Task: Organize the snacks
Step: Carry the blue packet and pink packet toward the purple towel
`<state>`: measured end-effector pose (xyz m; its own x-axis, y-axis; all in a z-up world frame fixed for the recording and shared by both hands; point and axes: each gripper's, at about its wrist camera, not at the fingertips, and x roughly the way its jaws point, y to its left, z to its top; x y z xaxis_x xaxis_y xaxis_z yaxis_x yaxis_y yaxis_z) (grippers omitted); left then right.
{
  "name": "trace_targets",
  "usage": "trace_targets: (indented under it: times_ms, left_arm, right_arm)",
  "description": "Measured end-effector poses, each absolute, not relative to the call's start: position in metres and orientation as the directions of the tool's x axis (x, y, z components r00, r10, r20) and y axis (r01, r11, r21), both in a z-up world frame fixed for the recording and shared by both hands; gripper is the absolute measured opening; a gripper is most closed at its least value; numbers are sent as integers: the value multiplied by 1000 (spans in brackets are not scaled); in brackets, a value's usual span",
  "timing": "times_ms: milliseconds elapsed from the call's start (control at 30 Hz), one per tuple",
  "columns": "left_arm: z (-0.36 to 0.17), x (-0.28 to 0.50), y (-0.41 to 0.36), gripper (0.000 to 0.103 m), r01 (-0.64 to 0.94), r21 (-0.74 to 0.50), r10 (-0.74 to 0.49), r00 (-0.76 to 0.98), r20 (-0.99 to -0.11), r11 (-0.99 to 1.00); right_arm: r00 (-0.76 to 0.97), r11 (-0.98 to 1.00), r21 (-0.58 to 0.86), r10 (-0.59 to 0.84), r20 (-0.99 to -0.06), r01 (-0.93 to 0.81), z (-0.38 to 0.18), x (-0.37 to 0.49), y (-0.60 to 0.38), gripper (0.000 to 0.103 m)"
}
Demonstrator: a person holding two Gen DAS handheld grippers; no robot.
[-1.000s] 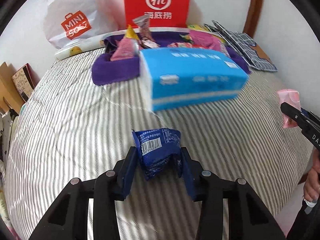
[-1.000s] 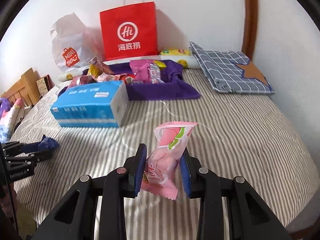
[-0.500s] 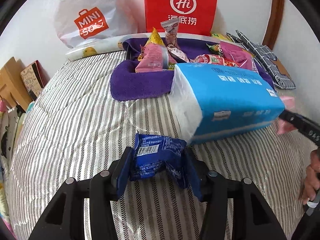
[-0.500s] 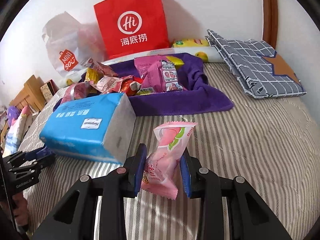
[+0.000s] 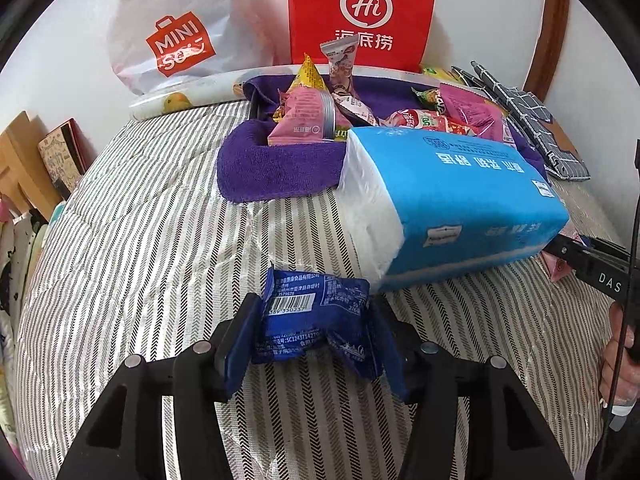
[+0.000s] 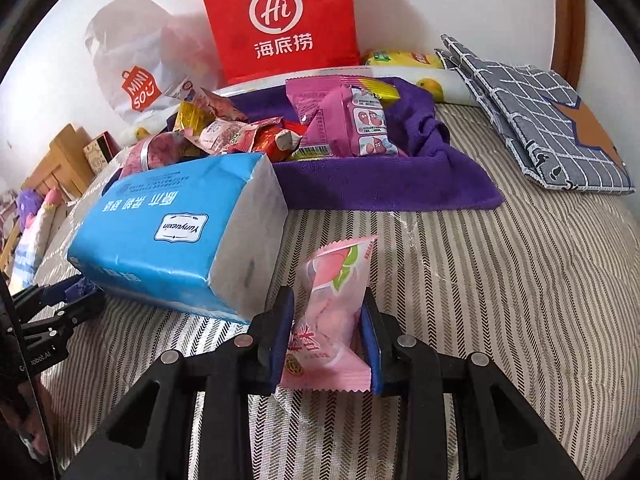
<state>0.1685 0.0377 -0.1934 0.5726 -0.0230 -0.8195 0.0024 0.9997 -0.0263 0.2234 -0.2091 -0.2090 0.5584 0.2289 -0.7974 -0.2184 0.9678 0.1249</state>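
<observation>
**Two snacks in hand, pile waiting behind**

Hand-held gripper on the left (image 5: 316, 320) has just been opening, its jaws loosening around a blue snack packet (image 5: 314, 316) that sits low over the striped bed (image 5: 140, 240). The right hand-held gripper (image 6: 326, 328) stays clenched on a pink peach candy (image 6: 332, 304). Both packets sit in front of a blue tissue pack (image 5: 460, 200). Behind it, a heap of snacks (image 6: 340, 120) lies on a purple towel (image 6: 380, 184), so most sorting seems left to do. Against the white wall lean a red paper bag (image 5: 362, 12) and a white plastic bag (image 5: 176, 28); a grey checked cloth (image 6: 540, 120) lies at the right.
</observation>
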Motion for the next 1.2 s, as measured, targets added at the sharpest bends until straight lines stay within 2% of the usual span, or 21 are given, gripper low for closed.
trace_targets:
  times_ms: [133,400,700,1200]
  left_arm:
    - [-194,169,36,57,11,-26,-27,571,-820,1000]
    - [-196,170,34,58,14,-10,-16,571,-821,1000]
    - [-195,170,35,49,15,-17,-23,574,-819,1000]
    - [-192,170,38,49,13,-41,-41,575,-817,999]
  right_arm:
    - [561,970,94,208,-802,-225,-209,223,-206,33]
    - [563,971,70,190,-805,-228,-210,223,-203,34]
    - [561,970,86,203,-802,-228,-209,224,-205,34]
    - [560,971,80,197,-805,-227,-208,223,-205,34]
